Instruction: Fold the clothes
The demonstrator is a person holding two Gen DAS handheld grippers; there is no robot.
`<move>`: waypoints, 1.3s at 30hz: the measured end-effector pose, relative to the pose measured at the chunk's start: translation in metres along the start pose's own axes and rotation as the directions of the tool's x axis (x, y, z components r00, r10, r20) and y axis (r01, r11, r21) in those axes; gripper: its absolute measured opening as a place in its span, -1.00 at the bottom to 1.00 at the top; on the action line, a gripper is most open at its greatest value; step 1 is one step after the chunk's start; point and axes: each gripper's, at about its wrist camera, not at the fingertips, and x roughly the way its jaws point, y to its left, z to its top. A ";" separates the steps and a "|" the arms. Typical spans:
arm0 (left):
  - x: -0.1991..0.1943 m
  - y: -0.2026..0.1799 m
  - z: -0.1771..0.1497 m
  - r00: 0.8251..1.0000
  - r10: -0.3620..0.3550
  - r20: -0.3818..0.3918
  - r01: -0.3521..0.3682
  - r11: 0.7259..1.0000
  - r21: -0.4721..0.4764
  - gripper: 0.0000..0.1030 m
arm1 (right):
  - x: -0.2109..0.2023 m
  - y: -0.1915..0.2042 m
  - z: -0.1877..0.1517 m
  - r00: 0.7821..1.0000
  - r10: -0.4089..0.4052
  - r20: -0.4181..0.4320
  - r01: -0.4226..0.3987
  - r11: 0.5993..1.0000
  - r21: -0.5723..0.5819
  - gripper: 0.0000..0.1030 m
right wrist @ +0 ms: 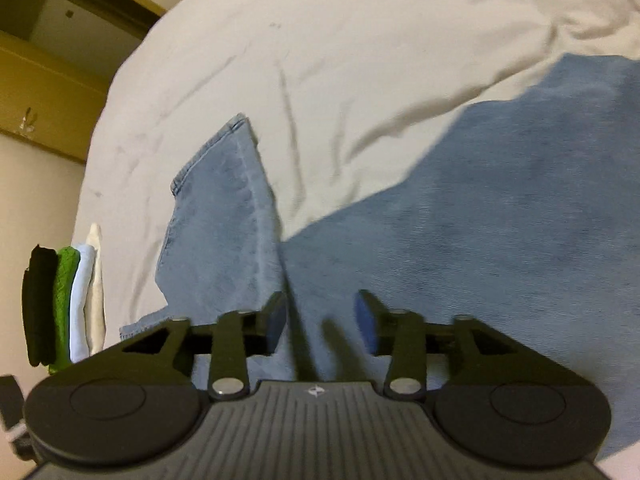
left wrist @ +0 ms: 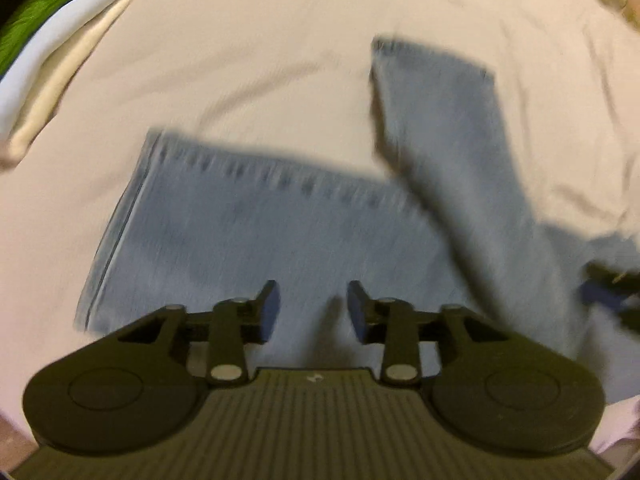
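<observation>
The left tool (left wrist: pixel 313 306) points down over a pair of light blue jeans (left wrist: pixel 256 232) spread on a bed covered with a pale sheet (left wrist: pixel 260 40). Its jaws stand apart with nothing between them; only denim lies below the blue pads. One leg lies flat straight ahead of this tool, and the other leg runs away ahead and to its right. Far ahead to its left, a stack of folded clothes (left wrist: pixel 52 60) sits at the bed's edge, green, pale blue and cream.

The right tool (right wrist: pixel 320 322) also hangs over the jeans (right wrist: pixel 480 240), jaws parted and empty. A leg with its hem stretches ahead and slightly left of it, while wider denim fills its right side. The folded stack (right wrist: pixel 64 308) lies well to its left.
</observation>
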 end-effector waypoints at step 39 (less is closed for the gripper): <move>-0.025 0.109 0.013 0.999 -0.035 -0.030 0.029 0.987 -0.160 -0.95 | 0.059 0.145 -0.086 0.950 0.050 -0.307 -0.267 0.637 -0.723 -0.53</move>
